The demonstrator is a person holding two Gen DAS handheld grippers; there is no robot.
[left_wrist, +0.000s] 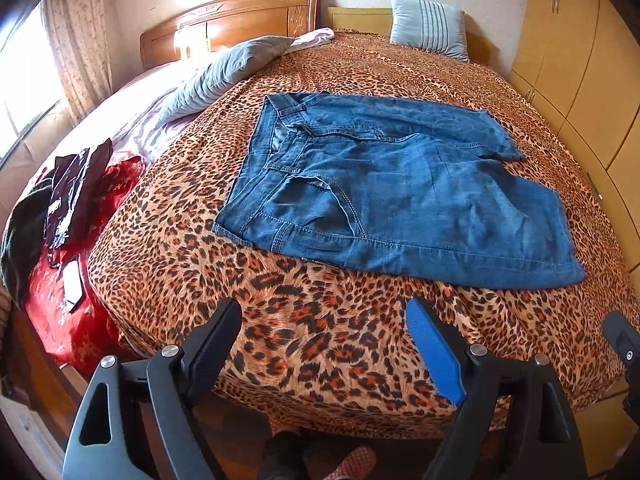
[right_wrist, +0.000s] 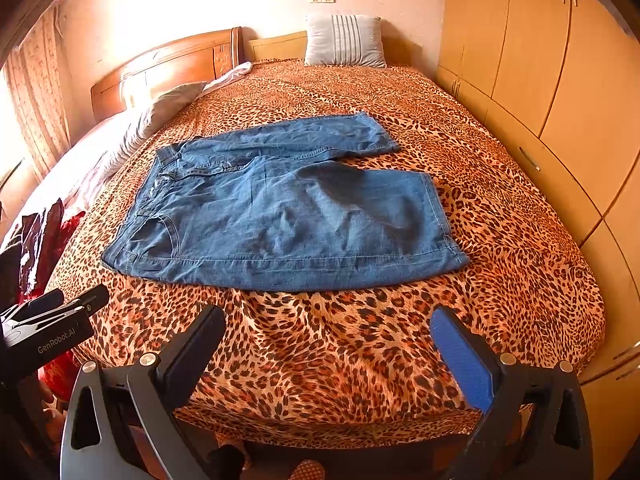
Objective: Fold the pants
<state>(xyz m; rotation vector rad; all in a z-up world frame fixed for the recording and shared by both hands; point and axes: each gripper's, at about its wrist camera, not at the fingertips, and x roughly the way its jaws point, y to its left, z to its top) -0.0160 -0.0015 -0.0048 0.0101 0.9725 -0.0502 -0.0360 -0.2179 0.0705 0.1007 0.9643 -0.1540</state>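
Blue denim pants point(left_wrist: 384, 184) lie flat on the leopard-print bed cover point(left_wrist: 320, 340), waistband to the left, legs to the right, the far leg offset behind the near one. They also show in the right wrist view point(right_wrist: 288, 216). My left gripper point(left_wrist: 324, 320) is open and empty, held over the bed's near edge, short of the pants. My right gripper point(right_wrist: 328, 328) is open and empty too, in front of the pants' near hem. The left gripper's body point(right_wrist: 48, 324) shows at the left of the right wrist view.
A grey pillow point(left_wrist: 224, 72) and a striped cushion point(left_wrist: 432, 26) lie near the wooden headboard point(left_wrist: 228, 24). Red and dark clothes point(left_wrist: 68, 208) are piled at the bed's left side. Wooden wardrobes point(right_wrist: 552, 80) line the right wall. A window with curtains is on the left.
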